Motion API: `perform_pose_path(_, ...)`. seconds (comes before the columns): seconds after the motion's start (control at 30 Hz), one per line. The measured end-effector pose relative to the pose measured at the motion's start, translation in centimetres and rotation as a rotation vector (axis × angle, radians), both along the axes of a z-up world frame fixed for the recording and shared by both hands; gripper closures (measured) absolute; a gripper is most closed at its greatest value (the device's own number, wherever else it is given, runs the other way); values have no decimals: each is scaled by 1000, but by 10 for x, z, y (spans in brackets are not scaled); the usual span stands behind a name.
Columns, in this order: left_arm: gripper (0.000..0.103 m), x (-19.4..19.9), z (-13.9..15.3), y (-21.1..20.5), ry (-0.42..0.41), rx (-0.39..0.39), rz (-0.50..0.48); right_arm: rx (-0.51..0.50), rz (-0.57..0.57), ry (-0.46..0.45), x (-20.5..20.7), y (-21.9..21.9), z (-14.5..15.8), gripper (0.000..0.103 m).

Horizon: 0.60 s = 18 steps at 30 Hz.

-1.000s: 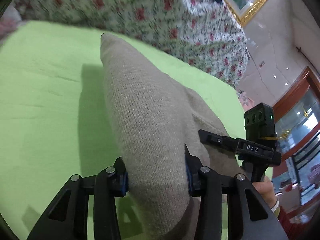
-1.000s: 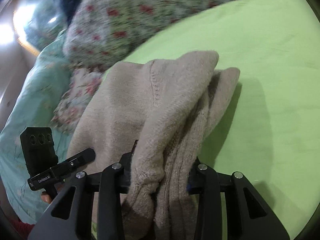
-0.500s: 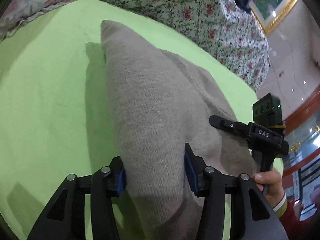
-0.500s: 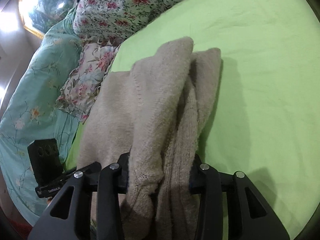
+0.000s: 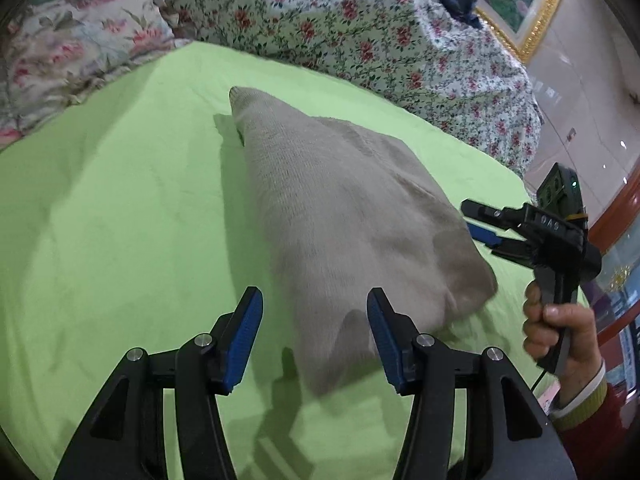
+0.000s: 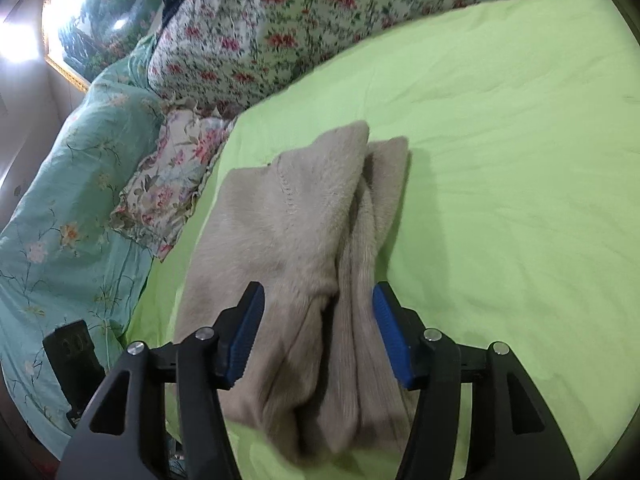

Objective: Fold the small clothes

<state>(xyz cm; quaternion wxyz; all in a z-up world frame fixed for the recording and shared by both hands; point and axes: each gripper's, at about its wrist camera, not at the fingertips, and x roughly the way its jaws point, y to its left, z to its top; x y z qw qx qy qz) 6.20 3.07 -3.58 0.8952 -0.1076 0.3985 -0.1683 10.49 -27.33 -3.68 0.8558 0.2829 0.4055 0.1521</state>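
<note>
Lime-green bedsheet (image 5: 120, 220) everywhere, with a flowery quilt (image 5: 360, 32) heaped at the far edge and a gold-framed picture (image 5: 520, 8) up in the corner past it. Over in the right wrist view, a teal floral blanket (image 6: 60, 208) and a frilly floral pillow (image 6: 168, 196) off to the left of the fingers.

Beige knit garment (image 5: 340, 216), folded over, lying on the sheet straight ahead of the left gripper (image 5: 316, 336). Blue pads (image 5: 244, 340) spread wide, near corner of the knit sitting between them, apparently not pinched on either side. Far tip of the fabric pointing away toward the quilt.

Right gripper (image 6: 318, 332) likewise spread wide, bunched sleeve end of the same garment (image 6: 296, 232) lying loose between its fingers; hard to tell whether the right pad is brushing the cloth. From the left wrist view, seen off to the right of the knit's edge, held in a hand (image 5: 556, 332) with a red sleeve cuff.
</note>
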Motion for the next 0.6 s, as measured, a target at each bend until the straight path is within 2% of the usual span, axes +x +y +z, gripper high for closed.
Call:
perform_pose_path(0.13,47,-30,-1,-4,-44,37,-16,26,-26,-50,-36,-5,10,45)
perform_pose_path(0.23,47,-39,-13,-7,-26,43,-22,42,-19,-61,-53,0,9,45)
perform_pose_path(0.37,47,-36,-27,-14,7,61,-19,25,27,-49,-59,12,6,45)
perform_pose_path(0.6,47,-22,-33,-23,15,102,17,-3,66,-24,-57,24,-6,45)
